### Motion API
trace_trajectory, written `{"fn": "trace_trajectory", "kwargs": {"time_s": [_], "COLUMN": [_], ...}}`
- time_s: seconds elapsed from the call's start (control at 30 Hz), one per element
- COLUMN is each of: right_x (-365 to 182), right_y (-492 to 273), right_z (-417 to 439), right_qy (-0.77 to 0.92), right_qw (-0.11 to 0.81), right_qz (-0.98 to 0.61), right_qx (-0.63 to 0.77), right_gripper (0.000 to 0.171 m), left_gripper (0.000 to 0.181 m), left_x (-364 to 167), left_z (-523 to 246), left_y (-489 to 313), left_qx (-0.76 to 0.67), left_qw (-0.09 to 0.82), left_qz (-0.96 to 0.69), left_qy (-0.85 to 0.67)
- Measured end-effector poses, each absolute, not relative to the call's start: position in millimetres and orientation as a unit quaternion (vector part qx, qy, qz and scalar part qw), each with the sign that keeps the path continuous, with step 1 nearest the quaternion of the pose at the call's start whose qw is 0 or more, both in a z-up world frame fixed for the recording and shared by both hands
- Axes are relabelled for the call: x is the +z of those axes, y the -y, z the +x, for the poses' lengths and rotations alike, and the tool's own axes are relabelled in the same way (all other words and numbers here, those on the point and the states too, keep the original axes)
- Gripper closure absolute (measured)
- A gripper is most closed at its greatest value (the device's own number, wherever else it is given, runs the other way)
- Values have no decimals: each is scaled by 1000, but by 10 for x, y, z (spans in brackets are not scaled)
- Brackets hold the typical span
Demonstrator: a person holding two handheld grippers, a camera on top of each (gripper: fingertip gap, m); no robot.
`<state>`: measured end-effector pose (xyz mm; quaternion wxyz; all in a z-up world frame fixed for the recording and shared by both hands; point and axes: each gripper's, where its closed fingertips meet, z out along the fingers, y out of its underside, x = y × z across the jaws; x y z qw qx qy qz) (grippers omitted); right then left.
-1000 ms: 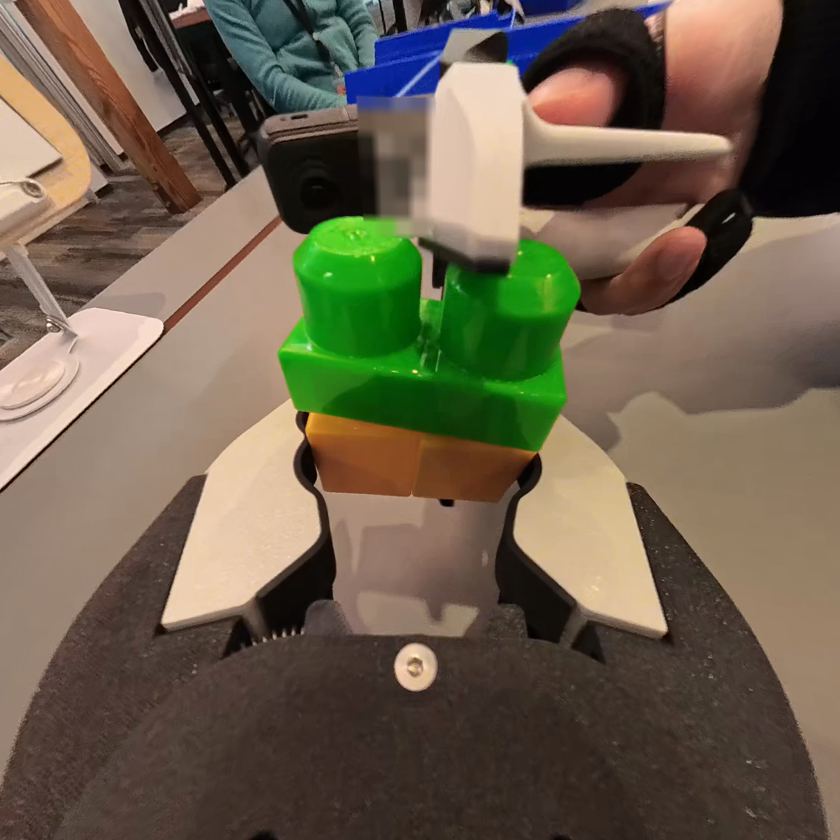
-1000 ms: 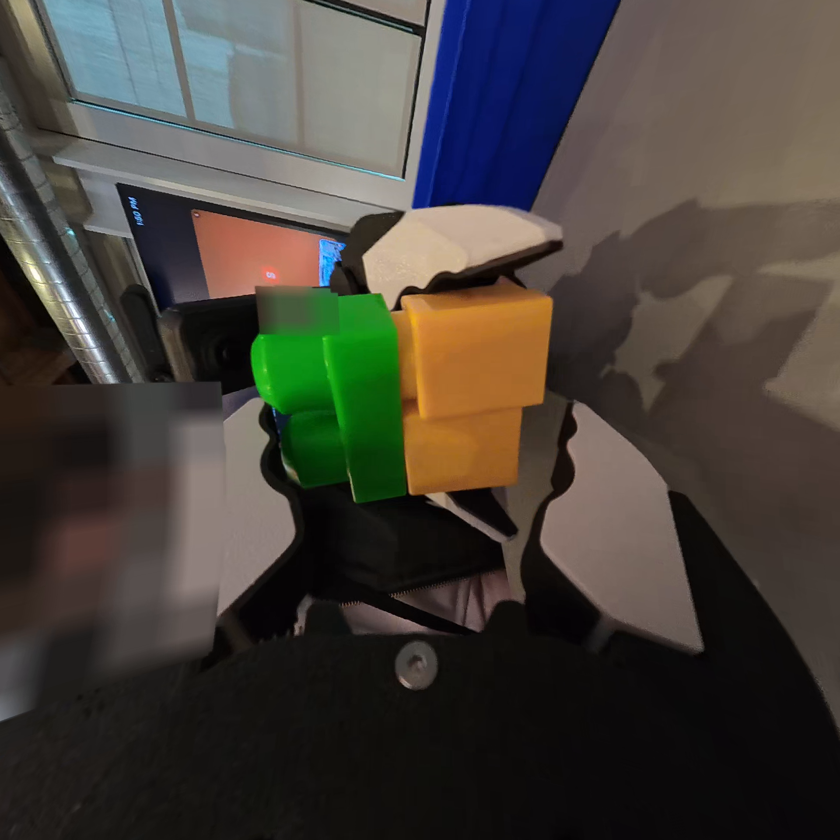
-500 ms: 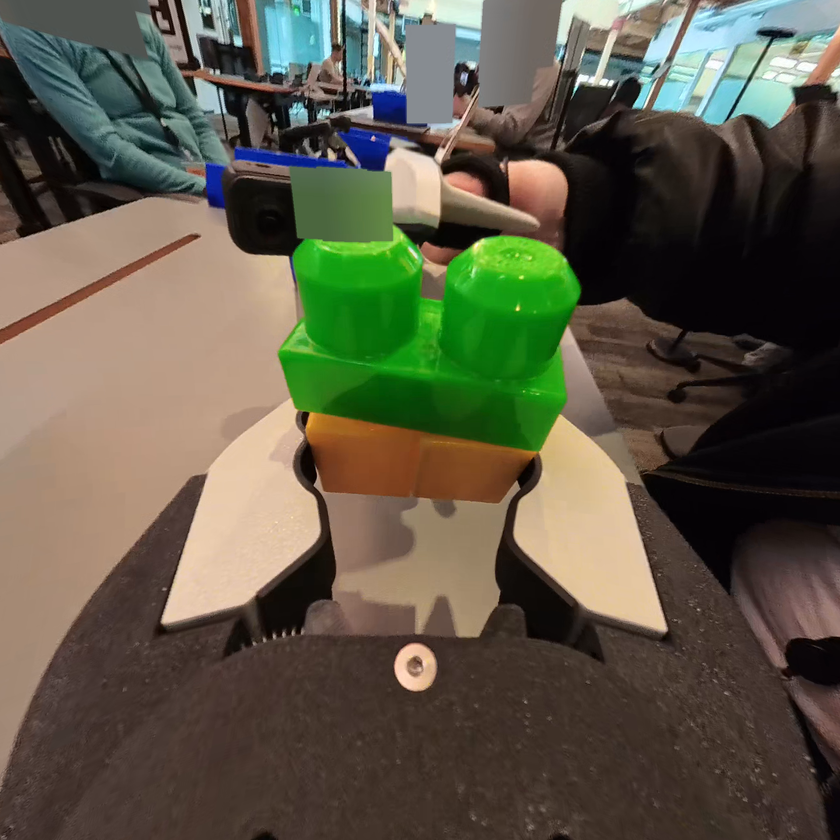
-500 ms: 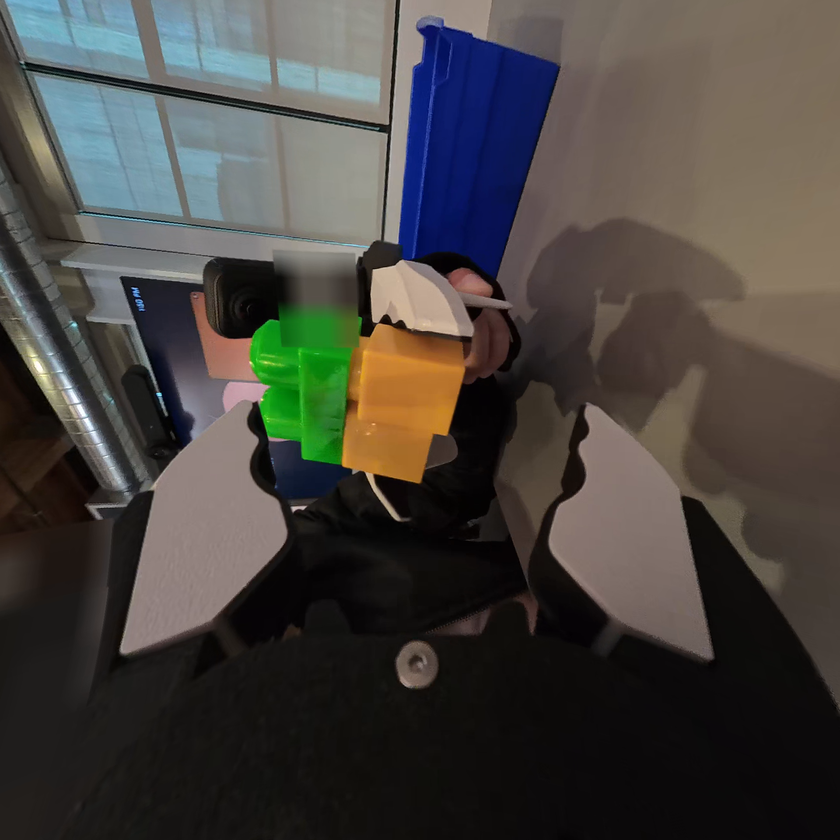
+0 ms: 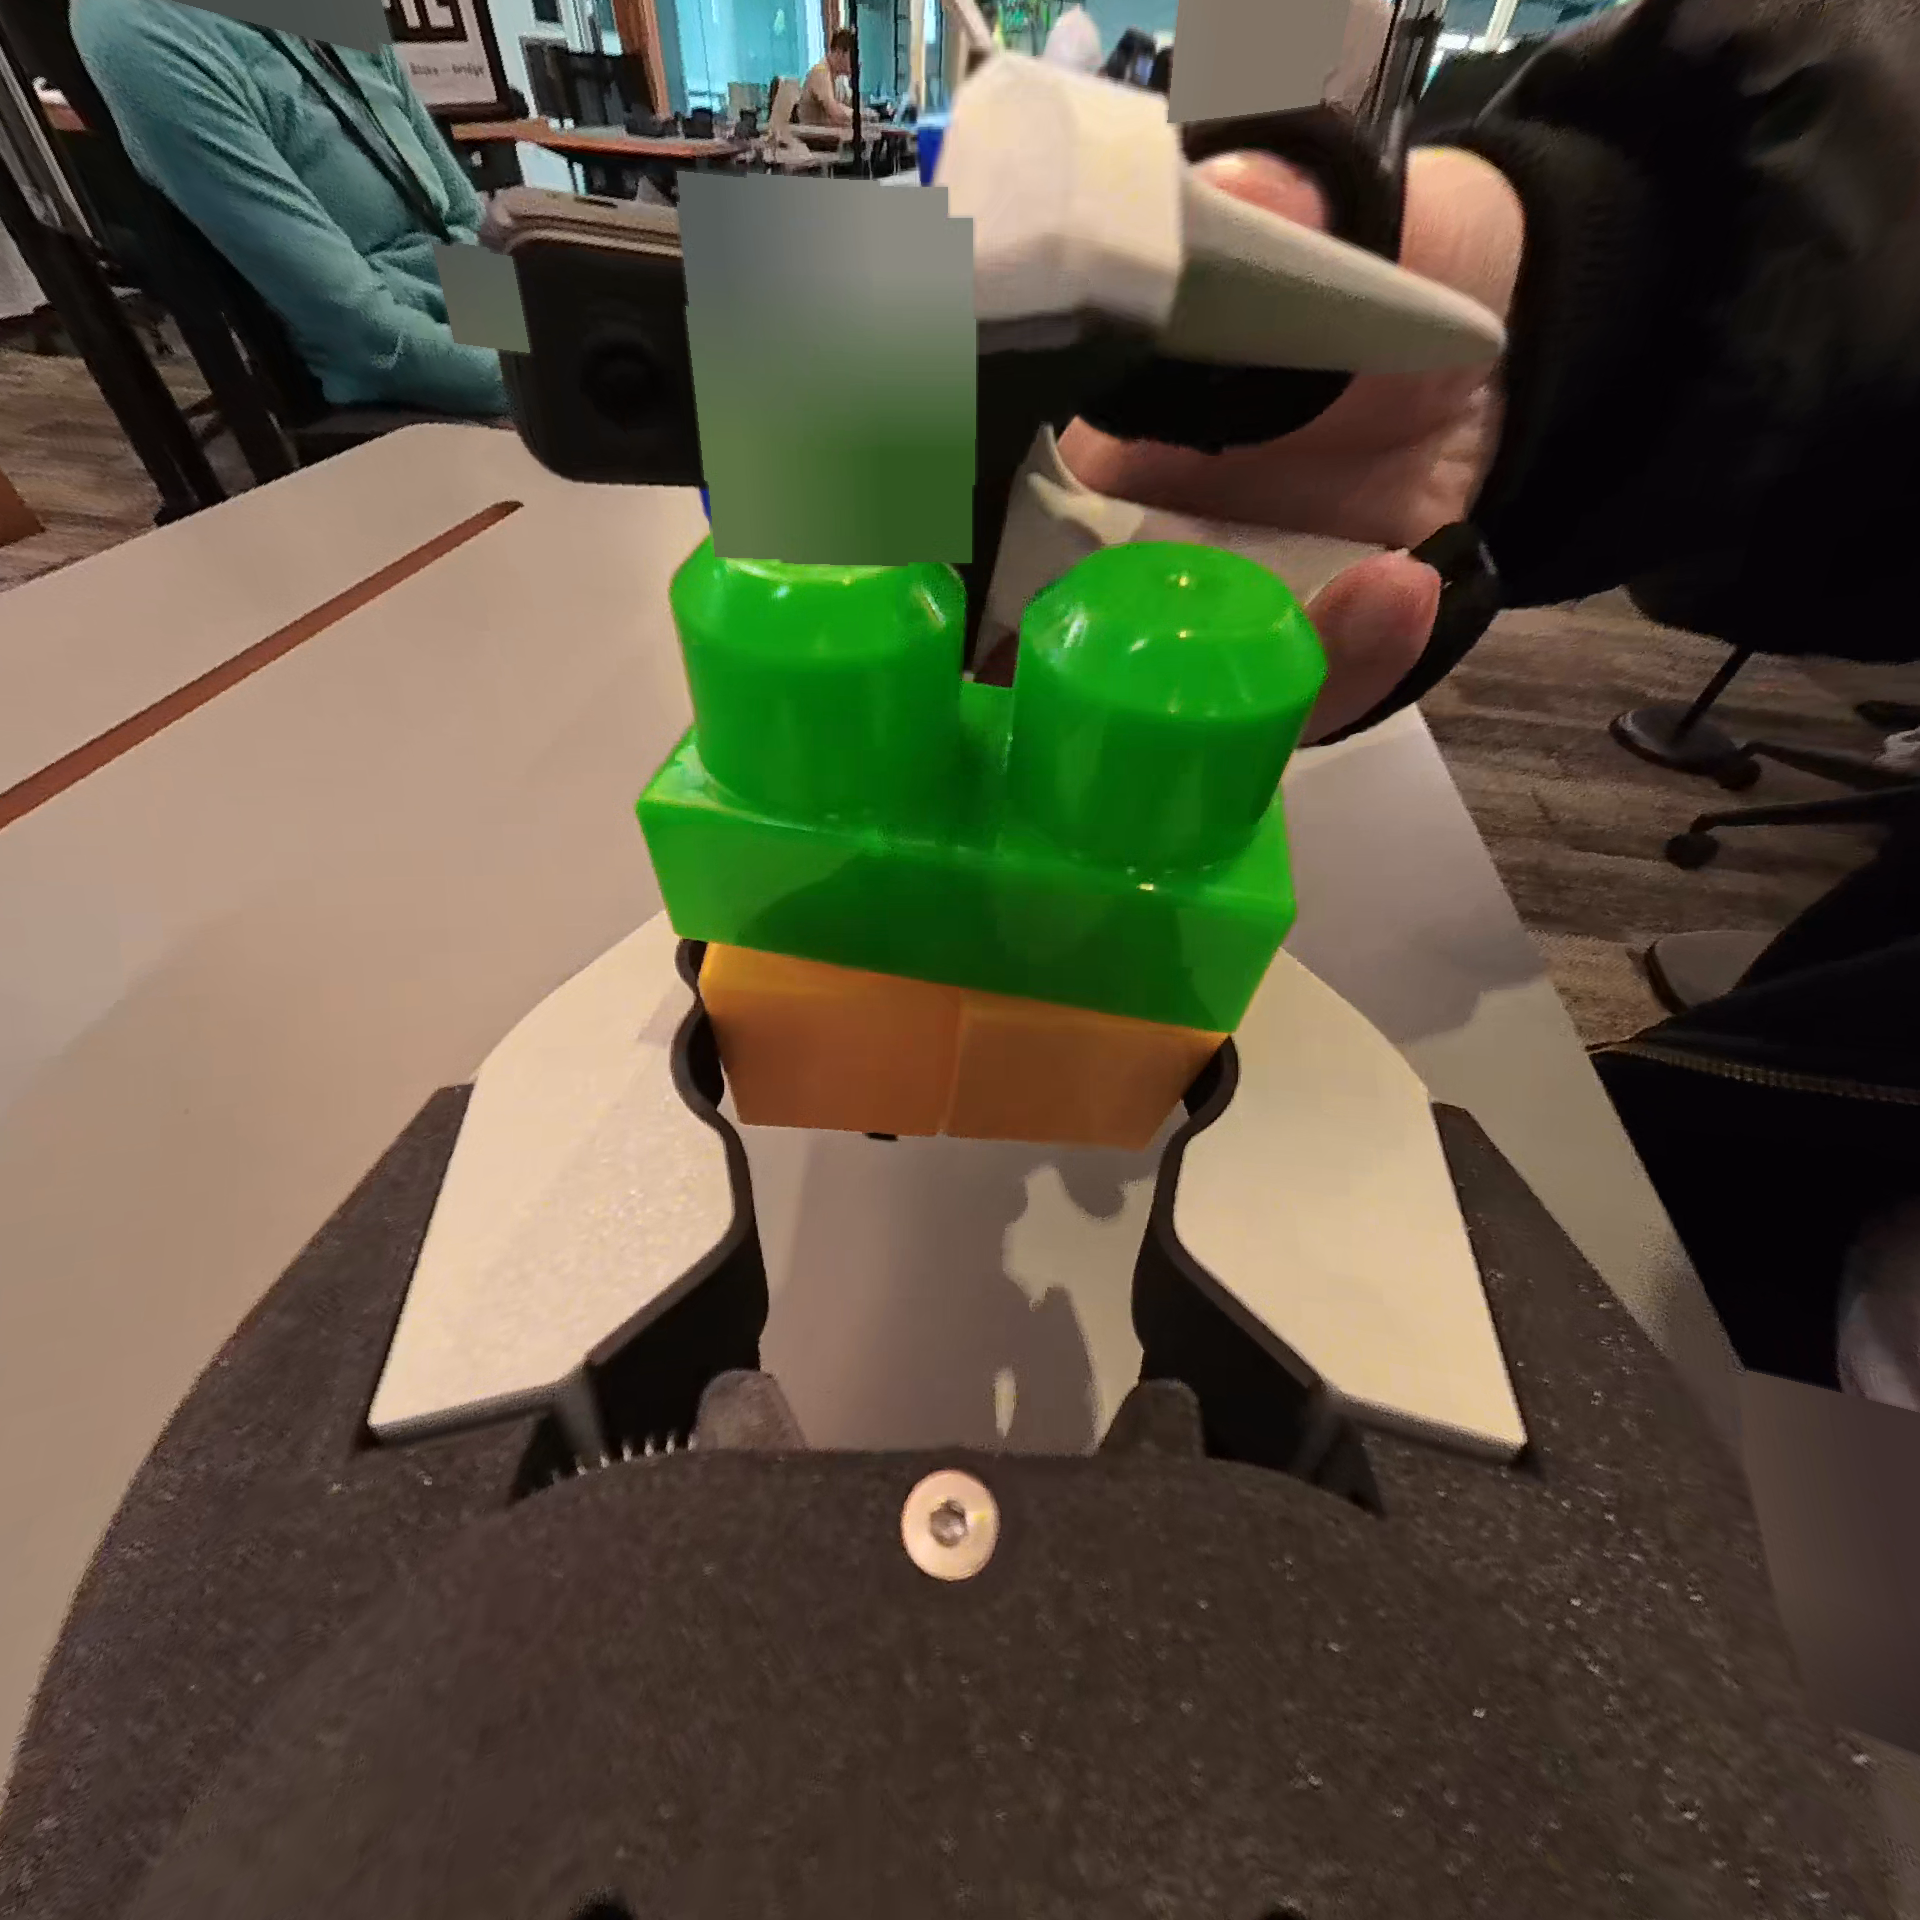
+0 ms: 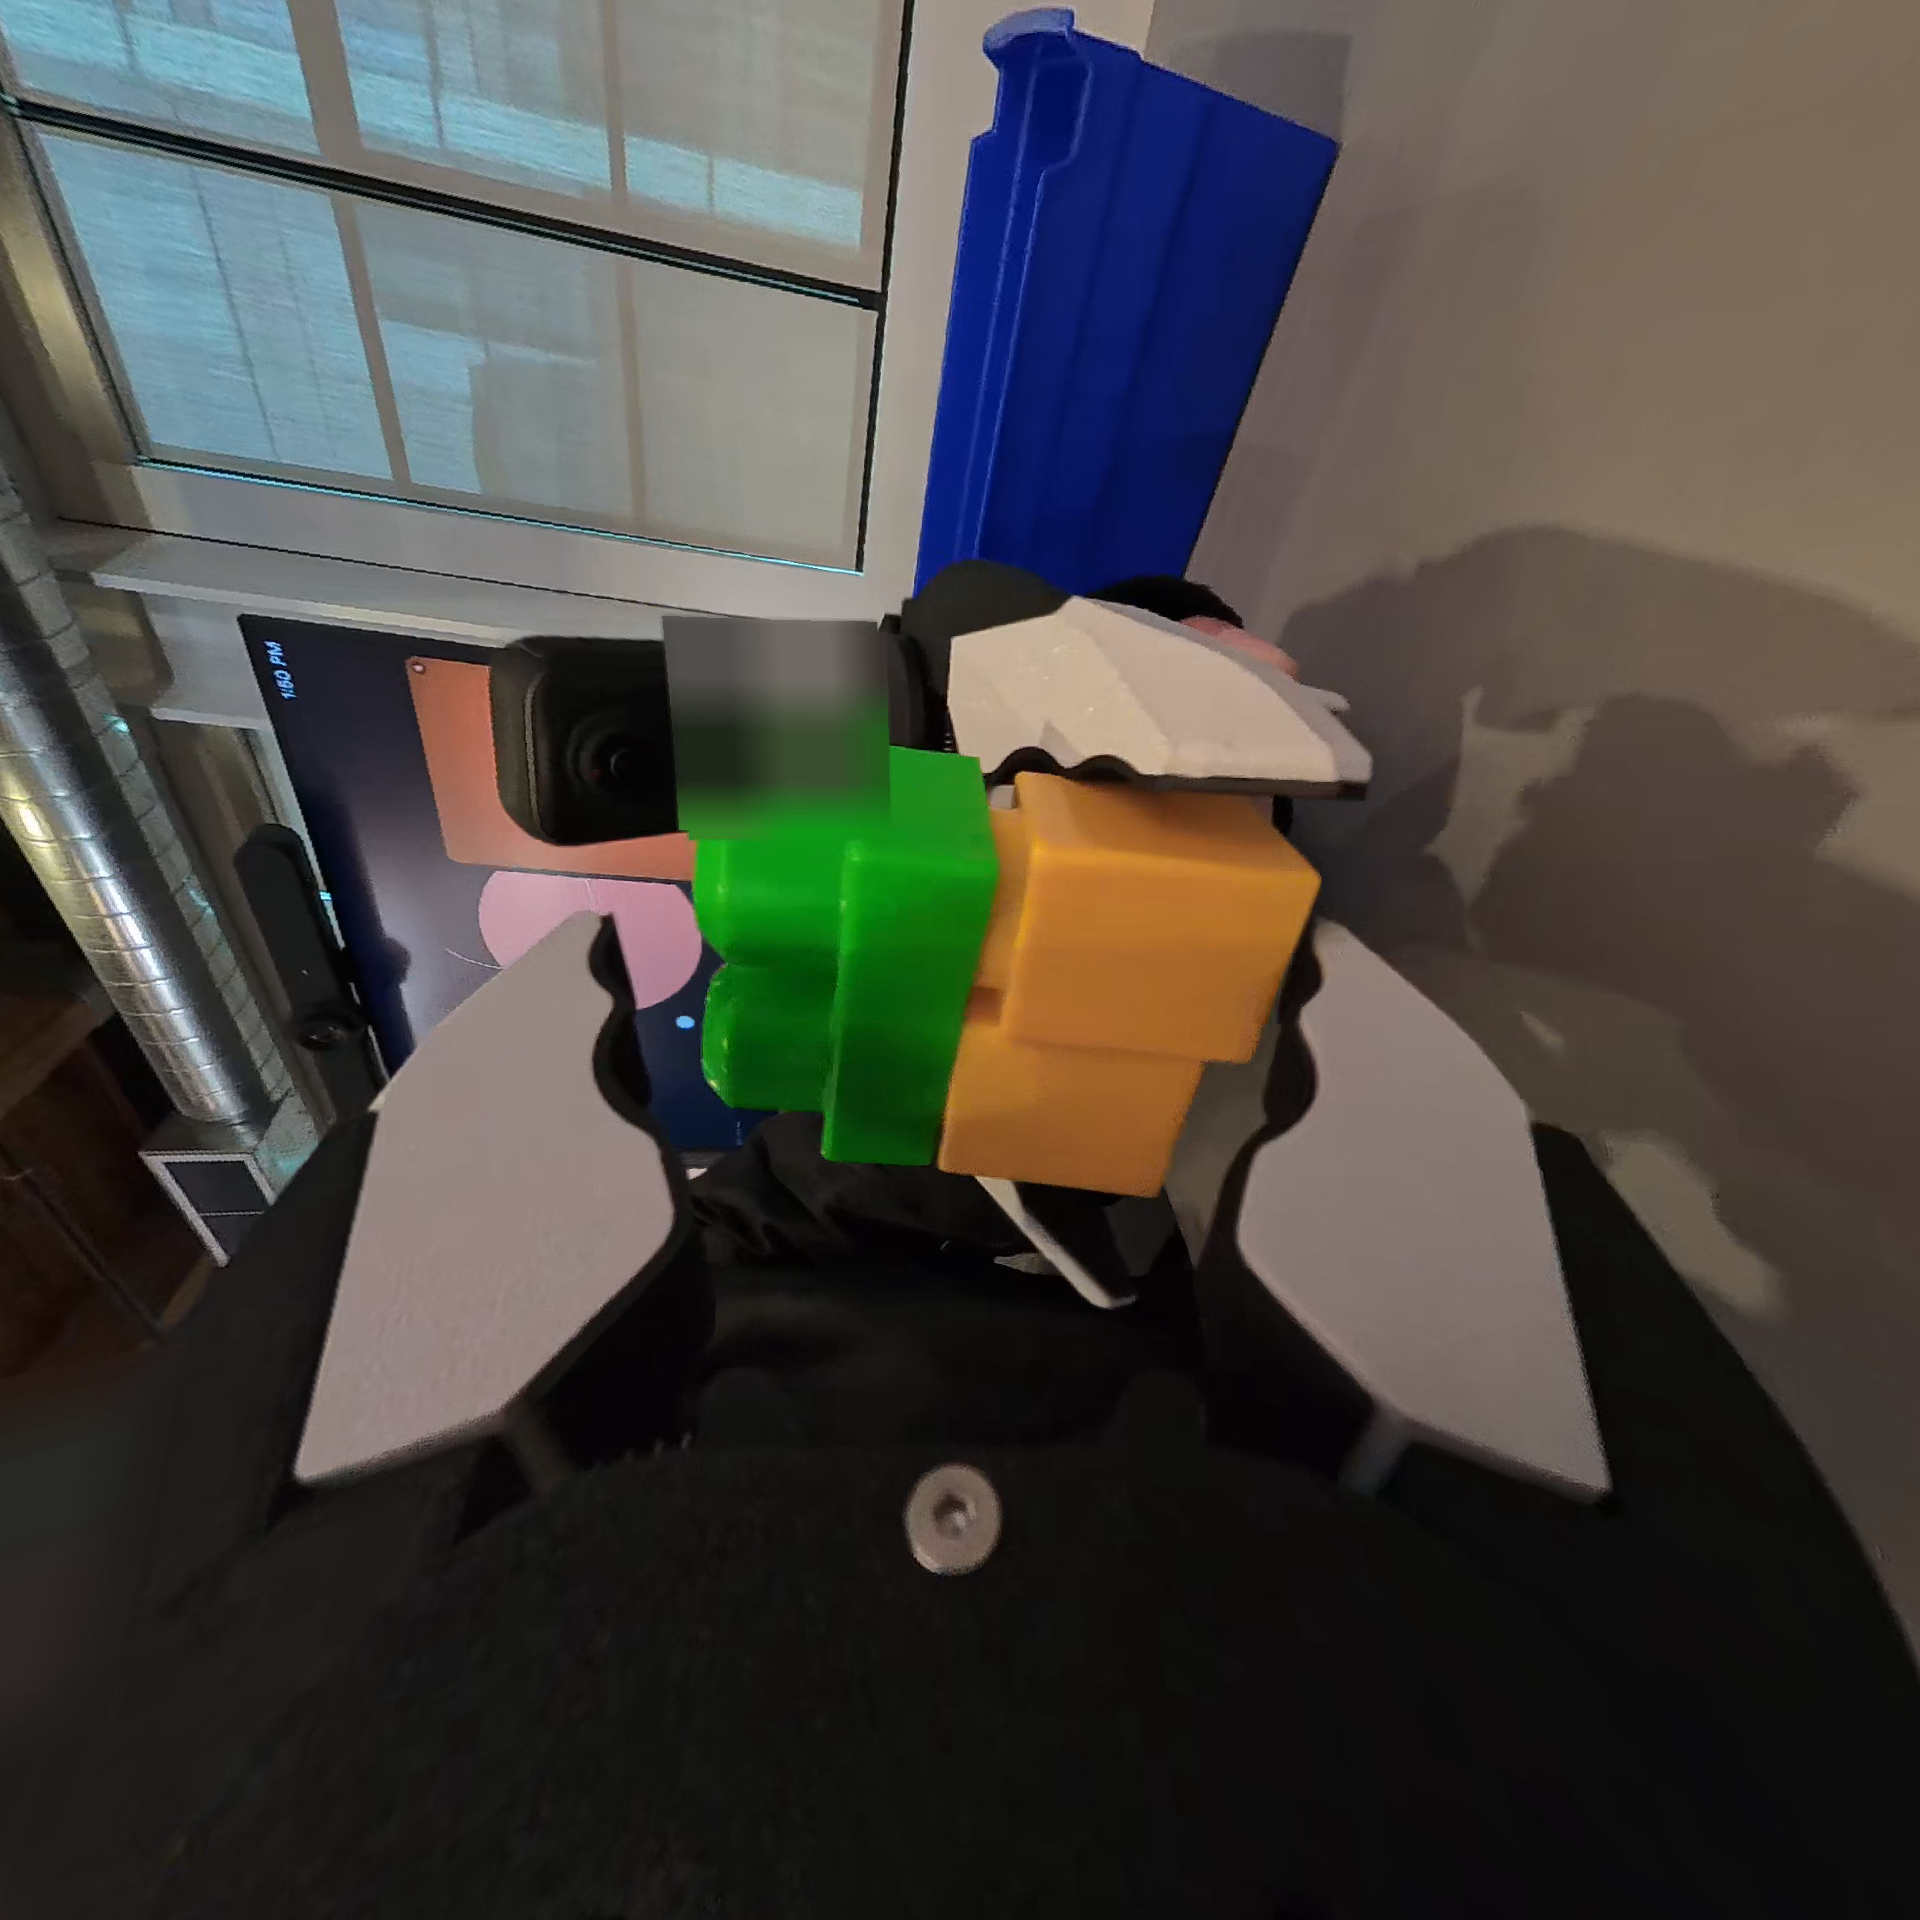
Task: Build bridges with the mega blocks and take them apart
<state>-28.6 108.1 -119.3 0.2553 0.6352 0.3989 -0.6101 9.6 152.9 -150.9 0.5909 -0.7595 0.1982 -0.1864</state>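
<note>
My left gripper point(image 5: 956, 1029) is shut on two orange blocks point(image 5: 951, 1060) set side by side. A green two-stud block point(image 5: 966, 831) is pressed onto them, studs pointing away from me. The stack is held above the grey table point(image 5: 260, 935). The right gripper point(image 5: 1039, 374), in a black-gloved hand, is just beyond the studs. In the right wrist view my right gripper point(image 6: 961, 966) is open. Its fingers point(image 6: 499, 1195) flank the green block point(image 6: 894, 977) and orange blocks point(image 6: 1122, 935) without touching. The left gripper's white fingers point(image 6: 1143, 707) clamp the orange blocks.
A blue bin point(image 6: 1122, 343) stands on the table behind the stack. A person in a teal top point(image 5: 291, 208) sits at the far left. An office chair base point(image 5: 1714, 748) is on the floor to the right. A screen point(image 6: 416, 831) and windows are beyond.
The right gripper opened wide and backed off from the stack, then came close again with its jaws open around it. The left gripper kept its hold and tilted slightly.
</note>
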Motion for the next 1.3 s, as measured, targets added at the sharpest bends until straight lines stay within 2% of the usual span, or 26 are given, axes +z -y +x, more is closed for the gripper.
{"fn": "trace_trajectory", "kwargs": {"time_s": [0.23, 0.47, 1.3], "right_x": [-1278, -1364, -1573], "right_y": [-1116, -1124, -1166], "right_z": [-318, -325, -211], "right_qy": [-384, -383, -381], "right_qw": [272, 270, 282], "right_qz": [644, 647, 632], "right_qx": [-603, -601, -613], "right_gripper": [71, 66, 73], "left_gripper": [92, 92, 93], "left_x": [-1572, -1707, -1970], "left_z": [84, 96, 179], "left_y": [-1541, -1572, -1595], "left_qx": [-164, -122, -88], "left_qw": [575, 546, 483], "left_qz": [-775, -800, -839], "left_qy": [-204, -216, -234]}}
